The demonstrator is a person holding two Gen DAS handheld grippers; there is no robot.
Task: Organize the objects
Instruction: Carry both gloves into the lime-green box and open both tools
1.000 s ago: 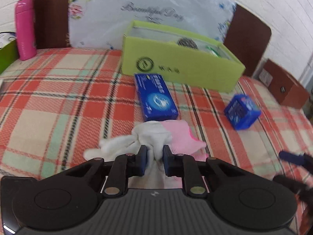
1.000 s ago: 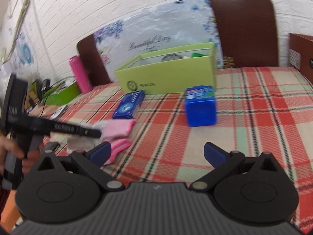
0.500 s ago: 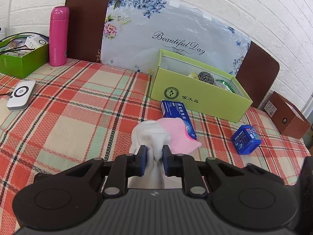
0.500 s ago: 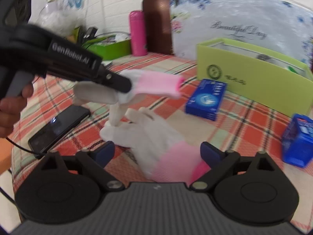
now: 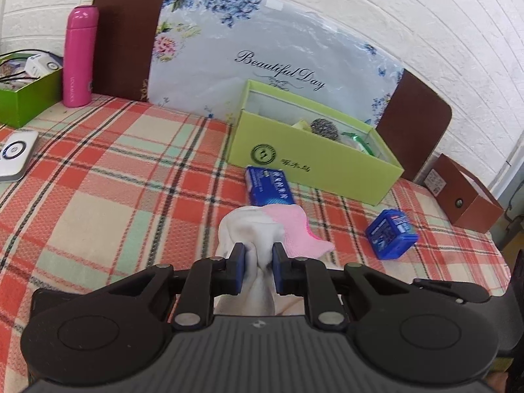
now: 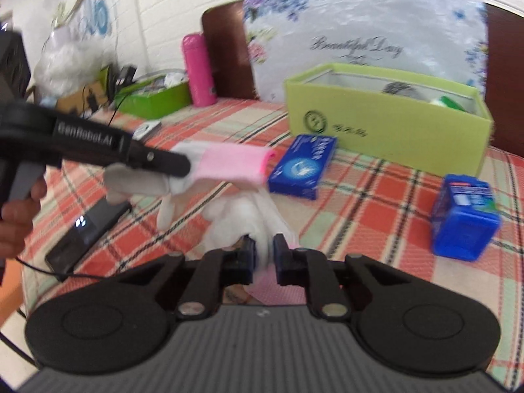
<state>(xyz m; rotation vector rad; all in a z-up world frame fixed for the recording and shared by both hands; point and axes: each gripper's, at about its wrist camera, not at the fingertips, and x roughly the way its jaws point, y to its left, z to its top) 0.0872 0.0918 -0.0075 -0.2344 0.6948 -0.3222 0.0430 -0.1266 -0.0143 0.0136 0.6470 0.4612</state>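
My left gripper (image 5: 257, 262) is shut on a white glove with a pink cuff (image 5: 262, 227), held above the plaid cloth. The right wrist view shows that gripper (image 6: 181, 165) coming in from the left, the glove's (image 6: 229, 163) cuff pointing right and its fingers dangling. My right gripper (image 6: 262, 258) has its jaws closing on a second white and pink glove (image 6: 242, 216), and the pads press the fabric. Behind stands an open lime-green box (image 5: 311, 163) (image 6: 386, 131). A flat blue carton (image 5: 270, 190) (image 6: 303, 167) and a small blue tub (image 5: 391, 234) (image 6: 465, 216) lie in front of it.
A pink bottle (image 5: 80, 55), a green tray of clutter (image 5: 23, 98) and a white round-marked device (image 5: 14, 159) are at the left. A dark phone (image 6: 88, 226) with a cable lies near the front left edge. A brown box (image 5: 465, 196) sits far right.
The right gripper swung left over the second glove and went from wide open to shut on it. The left gripper lifted its glove off the cloth.
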